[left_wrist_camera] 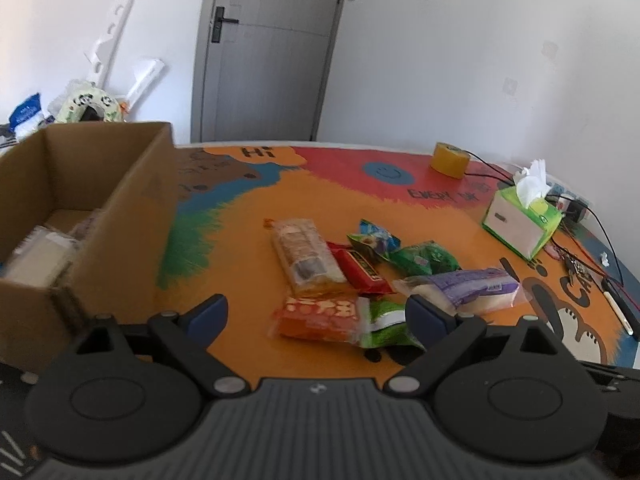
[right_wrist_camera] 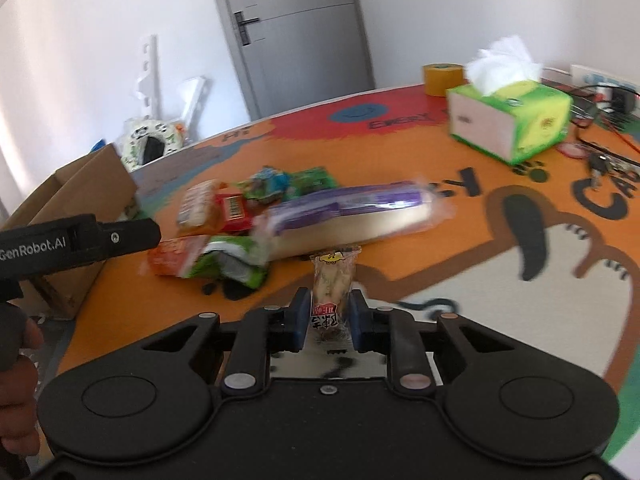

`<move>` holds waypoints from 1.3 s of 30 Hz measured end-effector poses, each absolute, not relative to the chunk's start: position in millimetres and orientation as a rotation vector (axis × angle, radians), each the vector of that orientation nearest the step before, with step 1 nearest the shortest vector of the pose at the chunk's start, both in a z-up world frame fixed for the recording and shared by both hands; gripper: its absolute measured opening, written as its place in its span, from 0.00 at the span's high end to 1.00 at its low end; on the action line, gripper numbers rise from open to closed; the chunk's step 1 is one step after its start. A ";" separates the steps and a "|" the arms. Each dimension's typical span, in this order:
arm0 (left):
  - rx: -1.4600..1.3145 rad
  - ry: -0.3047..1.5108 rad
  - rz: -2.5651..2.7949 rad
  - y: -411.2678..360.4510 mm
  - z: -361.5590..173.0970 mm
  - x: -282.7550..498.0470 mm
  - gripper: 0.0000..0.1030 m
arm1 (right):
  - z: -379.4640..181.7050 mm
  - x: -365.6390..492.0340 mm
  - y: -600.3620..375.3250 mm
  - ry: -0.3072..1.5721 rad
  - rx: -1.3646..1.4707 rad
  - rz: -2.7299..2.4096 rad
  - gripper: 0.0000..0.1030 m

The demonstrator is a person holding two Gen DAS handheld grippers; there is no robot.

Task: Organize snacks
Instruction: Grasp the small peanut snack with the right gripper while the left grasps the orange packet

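The right hand-held gripper (right_wrist_camera: 329, 312) is clamped on a small clear snack packet (right_wrist_camera: 333, 280); both blue pads press its sides, and the packet projects forward above the desk (right_wrist_camera: 460, 280). The left hand-held gripper (left_wrist_camera: 318, 312) stands with its jaws wide apart and nothing between them, positioned over the near edge of the snack pile.

Directly ahead of the left hand-held gripper lie an orange packet (left_wrist_camera: 316, 318) and a green packet (left_wrist_camera: 386, 326), touching each other. Beyond these are a long biscuit pack (left_wrist_camera: 306, 256), a red packet (left_wrist_camera: 362, 272), a purple-and-white pack (left_wrist_camera: 464, 288), a dark green packet (left_wrist_camera: 426, 258) and a blue packet (left_wrist_camera: 374, 238), all grouped closely on the desk.

An open cardboard box (left_wrist_camera: 132, 216) sits at the left edge of the desk, with pale items inside. A tissue box (left_wrist_camera: 520, 224) and a roll of yellow tape (left_wrist_camera: 450, 159) stand at the far right, well apart from the pile.
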State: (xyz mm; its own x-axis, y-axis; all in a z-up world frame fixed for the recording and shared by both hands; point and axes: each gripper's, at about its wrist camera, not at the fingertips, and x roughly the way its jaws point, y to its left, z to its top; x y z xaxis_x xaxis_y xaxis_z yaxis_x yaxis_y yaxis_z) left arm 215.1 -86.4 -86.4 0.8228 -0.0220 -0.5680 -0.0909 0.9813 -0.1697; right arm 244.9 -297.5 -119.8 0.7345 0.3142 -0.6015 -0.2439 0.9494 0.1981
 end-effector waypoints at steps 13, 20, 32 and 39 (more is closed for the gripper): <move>-0.165 0.630 0.064 -89.3 -106.9 249.2 0.07 | -122.0 256.1 -313.4 0.664 0.099 0.229 0.77; -0.169 0.652 0.100 -83.3 -119.3 254.6 0.12 | -122.7 257.8 -308.5 0.652 0.066 0.223 0.75; -0.170 0.633 0.077 -81.5 -110.7 236.5 0.52 | -119.1 247.9 -302.7 0.656 0.074 0.252 0.80; -0.171 0.574 0.055 -82.5 -87.1 212.6 0.52 | -103.2 233.0 -295.5 0.605 0.083 0.281 0.80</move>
State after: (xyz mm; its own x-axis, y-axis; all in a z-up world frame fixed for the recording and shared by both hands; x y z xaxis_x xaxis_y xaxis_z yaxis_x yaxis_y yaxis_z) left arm 212.6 -82.5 -87.1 0.8387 0.0043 -0.5446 -0.0993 0.9844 -0.1453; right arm 233.0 -295.5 -103.2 0.7859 0.2846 -0.5489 -0.2363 0.9586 0.1587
